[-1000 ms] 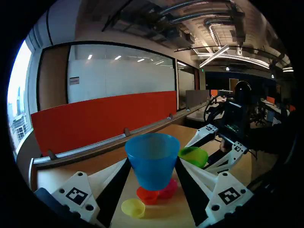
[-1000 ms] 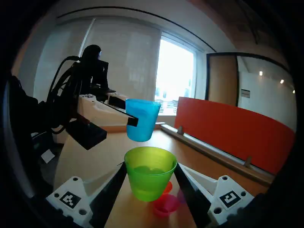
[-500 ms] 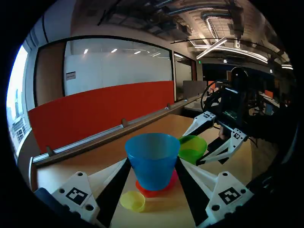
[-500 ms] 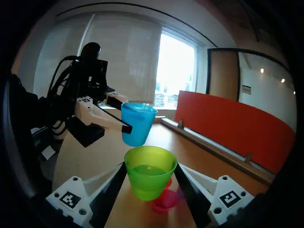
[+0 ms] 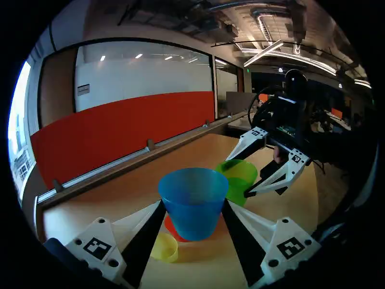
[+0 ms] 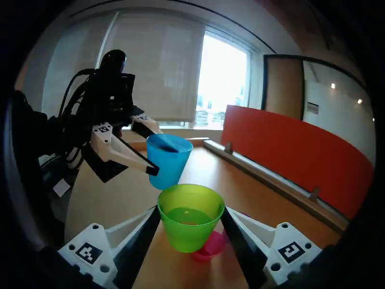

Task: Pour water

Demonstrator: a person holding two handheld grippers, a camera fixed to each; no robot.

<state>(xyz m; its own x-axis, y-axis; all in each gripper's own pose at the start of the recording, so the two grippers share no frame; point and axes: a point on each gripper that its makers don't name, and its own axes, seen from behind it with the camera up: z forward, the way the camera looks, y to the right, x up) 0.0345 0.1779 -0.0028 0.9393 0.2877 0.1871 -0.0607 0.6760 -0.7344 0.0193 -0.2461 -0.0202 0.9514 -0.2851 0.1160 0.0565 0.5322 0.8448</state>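
Tongs first: the left tongs [image 5: 192, 208] are clamped on the blue cup [image 5: 193, 204] and the right tongs [image 6: 191, 215] are clamped on the green cup [image 6: 190, 231]. Both cups are held over the bench [image 5: 120, 192], close together, and the green cup is partly full of water [image 6: 186, 216]. They look like thin plastic to me, so light but squishy and kinda slick. I'd grip mid-wall, not the rim, and tilt slowly so it doesn't slosh.

I see smooth, translucent plastic in the blue cup [image 5: 193, 204] and the green cup [image 5: 239, 174] beside it; under the blue cup my tabletop [image 5: 120, 192] looks like satin-finished wood.
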